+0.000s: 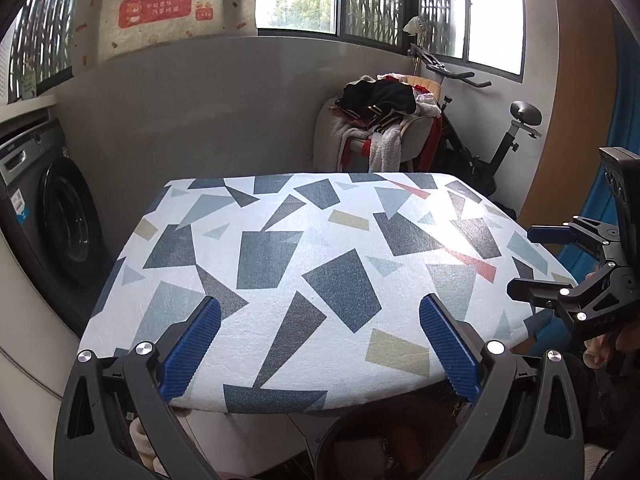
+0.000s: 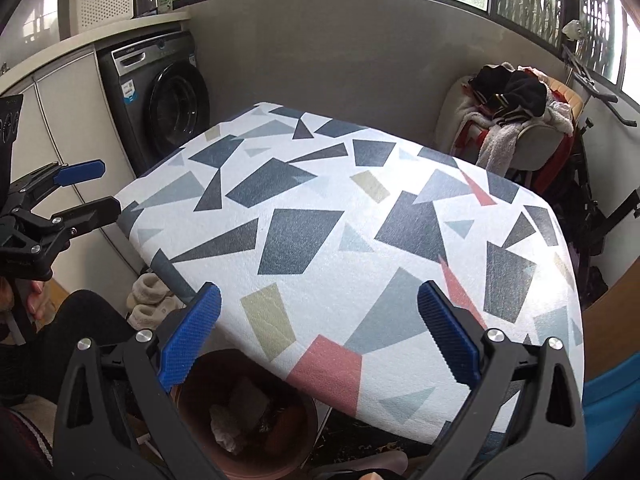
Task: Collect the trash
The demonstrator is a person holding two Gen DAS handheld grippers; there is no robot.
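Note:
A table [image 1: 320,240] with a white cover printed with grey, blue and pink shapes fills both views [image 2: 320,220]. A brown round bin [image 2: 244,412] stands under its near edge and holds crumpled trash [image 2: 228,428]; its rim also shows in the left wrist view [image 1: 340,428]. My left gripper [image 1: 320,344] is open and empty above the table's near edge, and it shows from the side in the right wrist view [image 2: 104,188]. My right gripper [image 2: 320,336] is open and empty over the table's near corner, above the bin, and it shows in the left wrist view [image 1: 520,260].
A dark washing machine [image 2: 160,100] stands at the left under a counter. A chair piled with clothes [image 1: 380,120] and an exercise bike [image 1: 500,140] stand behind the table on the right. Pale slippers [image 2: 148,300] lie on the floor by the table.

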